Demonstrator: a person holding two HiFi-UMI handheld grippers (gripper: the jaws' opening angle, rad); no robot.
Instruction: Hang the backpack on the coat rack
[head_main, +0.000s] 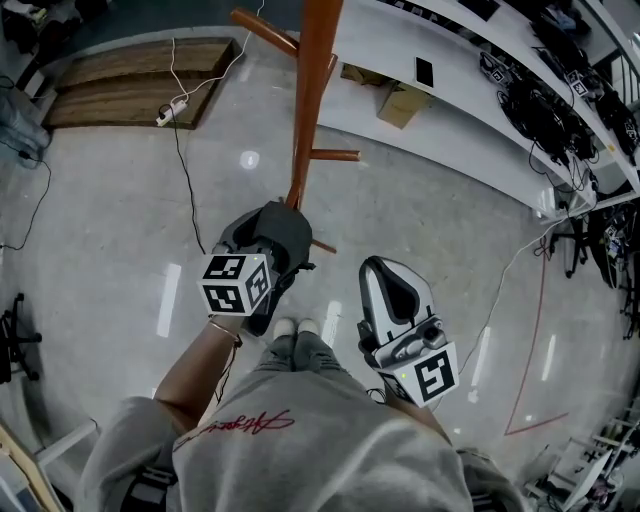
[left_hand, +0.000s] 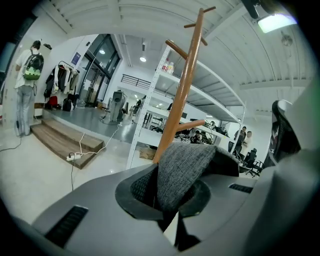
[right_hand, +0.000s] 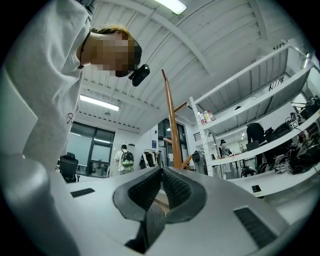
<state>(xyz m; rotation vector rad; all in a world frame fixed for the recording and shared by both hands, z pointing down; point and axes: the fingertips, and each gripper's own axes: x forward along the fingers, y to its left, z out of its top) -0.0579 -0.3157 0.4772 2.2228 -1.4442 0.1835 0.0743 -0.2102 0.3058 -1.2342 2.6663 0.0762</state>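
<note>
Jaws of left gripper (left_hand: 171, 194) pinch grey backpack (left_hand: 186, 167) fabric.

We wear a light grey sweatshirt (head_main: 330, 455) with red script (head_main: 245, 424) across its front, a thin band (head_main: 226, 330) at the left wrist, greyish trousers (head_main: 300, 352) and pale shoes (head_main: 297, 326) near six o'clock from centre in the head view. Our left gripper (head_main: 280, 218) and right gripper (head_main: 378, 268) have smooth pale grey shells with dark slots and ribbed black pads (right_hand: 142, 192). Each bears a white cube of black square markers, the left cube (head_main: 237, 283) at eight o'clock, the right cube (head_main: 432, 375) at five
</note>
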